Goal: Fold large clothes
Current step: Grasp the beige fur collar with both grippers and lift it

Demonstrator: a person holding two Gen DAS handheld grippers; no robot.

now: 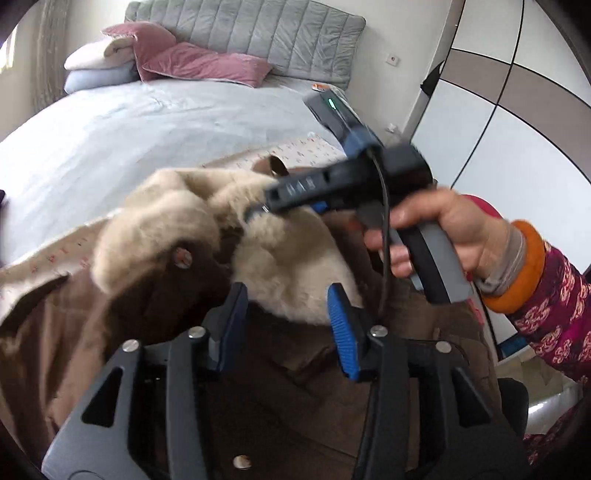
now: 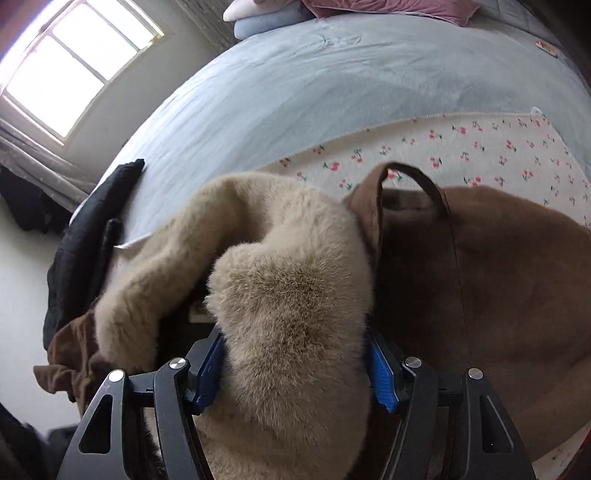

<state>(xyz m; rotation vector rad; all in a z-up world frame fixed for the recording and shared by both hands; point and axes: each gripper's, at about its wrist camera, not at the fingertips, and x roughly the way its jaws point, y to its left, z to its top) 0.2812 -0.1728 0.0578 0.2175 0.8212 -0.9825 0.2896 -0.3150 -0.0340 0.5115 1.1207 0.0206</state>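
Note:
A brown coat (image 1: 110,314) with a beige fur collar (image 1: 162,221) lies bunched on the bed. My left gripper (image 1: 288,314) is open, its blue pads either side of a fold of fur and brown cloth. My right gripper (image 1: 258,212), held by a hand, reaches into the collar from the right. In the right wrist view the right gripper (image 2: 295,369) has a thick lump of fur collar (image 2: 291,302) between its wide-set pads (image 2: 382,373); the grip cannot be judged. The brown coat body (image 2: 498,277) and a hanging loop (image 2: 413,173) lie to the right.
The coat rests on a cherry-print cloth (image 2: 480,144) over a pale blue bedspread (image 1: 147,122). Pink pillows (image 1: 199,62) and a grey headboard (image 1: 277,29) are at the far end. A black garment (image 2: 92,229) hangs at the bed's left edge. A wardrobe (image 1: 517,110) stands right.

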